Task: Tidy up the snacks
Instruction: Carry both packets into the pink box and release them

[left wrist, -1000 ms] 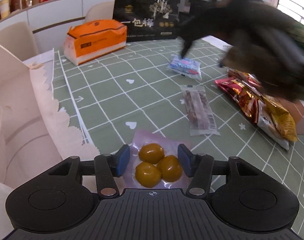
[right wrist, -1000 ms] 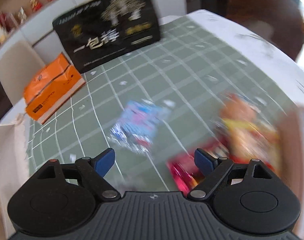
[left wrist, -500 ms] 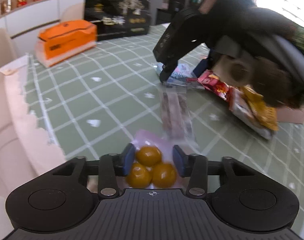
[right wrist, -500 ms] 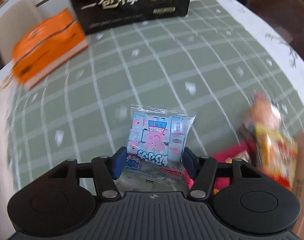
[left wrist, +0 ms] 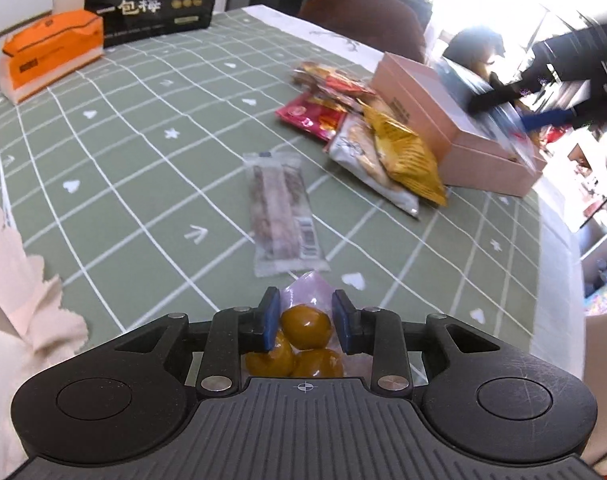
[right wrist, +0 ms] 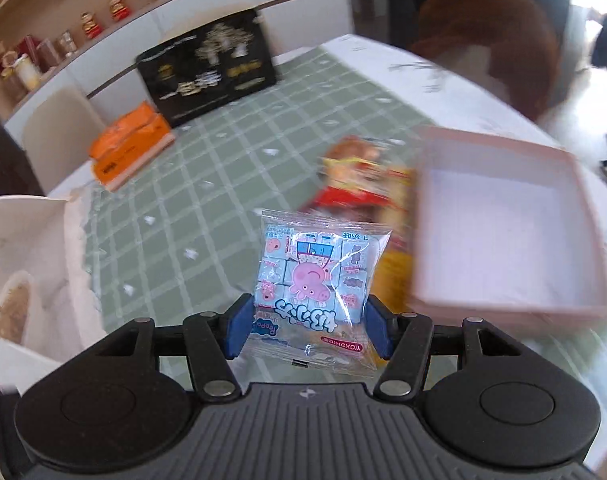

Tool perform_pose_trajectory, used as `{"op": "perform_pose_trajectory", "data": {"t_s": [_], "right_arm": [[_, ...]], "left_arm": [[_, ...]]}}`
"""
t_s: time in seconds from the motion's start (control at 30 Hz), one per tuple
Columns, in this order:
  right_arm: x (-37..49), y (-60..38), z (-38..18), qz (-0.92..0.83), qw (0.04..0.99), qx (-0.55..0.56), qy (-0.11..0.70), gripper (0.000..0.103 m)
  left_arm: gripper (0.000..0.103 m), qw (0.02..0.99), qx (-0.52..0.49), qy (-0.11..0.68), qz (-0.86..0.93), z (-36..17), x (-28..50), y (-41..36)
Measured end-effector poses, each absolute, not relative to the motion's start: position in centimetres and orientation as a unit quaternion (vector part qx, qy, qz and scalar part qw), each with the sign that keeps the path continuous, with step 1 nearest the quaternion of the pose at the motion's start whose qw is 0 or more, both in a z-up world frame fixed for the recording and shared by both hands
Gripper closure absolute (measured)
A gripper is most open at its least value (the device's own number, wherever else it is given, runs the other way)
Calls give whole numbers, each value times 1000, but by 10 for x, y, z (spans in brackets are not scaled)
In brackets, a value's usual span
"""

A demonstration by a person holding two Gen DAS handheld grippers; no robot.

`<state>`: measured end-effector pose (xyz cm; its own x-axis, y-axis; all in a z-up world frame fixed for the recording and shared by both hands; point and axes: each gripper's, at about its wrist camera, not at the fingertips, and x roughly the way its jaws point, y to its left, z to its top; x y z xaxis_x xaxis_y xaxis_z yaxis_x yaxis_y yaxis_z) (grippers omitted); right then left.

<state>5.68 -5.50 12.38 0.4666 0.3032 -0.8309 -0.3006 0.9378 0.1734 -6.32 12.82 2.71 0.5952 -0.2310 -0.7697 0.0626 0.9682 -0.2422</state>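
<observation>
I have the left gripper (left wrist: 305, 322) clamped on a clear pouch of three yellow-brown balls (left wrist: 305, 326), held just above the green checked tablecloth (left wrist: 143, 160). The right gripper (right wrist: 309, 322) is closed on a blue cartoon-pig candy packet (right wrist: 317, 276), carried in the air beside the pink box (right wrist: 511, 296).

The inside of the box looks bare from the right wrist view, so I judge nothing is sorted yet.

Still loose on the cloth:
- a long clear-wrapped bar (left wrist: 281, 208);
- a pile of red and yellow packets (left wrist: 367, 140) touching the box's side.

Progress: early. Two snacks in hand, none placed, at least several to collect. The right packet seems closest to drop-off.
</observation>
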Motion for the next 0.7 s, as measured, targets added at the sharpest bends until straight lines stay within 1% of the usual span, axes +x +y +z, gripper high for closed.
{"op": "perform_pose_trajectory", "data": {"t_s": [0.13,0.27,0.3,0.47,0.53,0.6,0.63,0.7], "right_arm": [[30,-101,109,139,857,29,495,44],[10,-137,91,106,854,58,506,44],[5,-143,86,97,852,62,510,44],[-17,-159,63,73,840,82,531,44],[-25,-159,59,71,839,83,534,44],[-31,-156,57,68,840,78,533,44],[-34,-155,55,67,841,75,532,44],[-38,-153,53,67,843,68,530,44]], "left_arm": [[70,897,-111,420,-75,39,-73,148],[69,888,-90,443,-88,38,-71,149],[69,885,-76,450,-97,36,-71,143],[58,881,-5,449,-151,33,-80,104],[53,877,39,448,-169,31,-83,88],[52,876,83,442,-175,31,-88,74],[53,876,102,438,-175,31,-92,69],[53,879,112,430,-170,34,-99,64]]}}
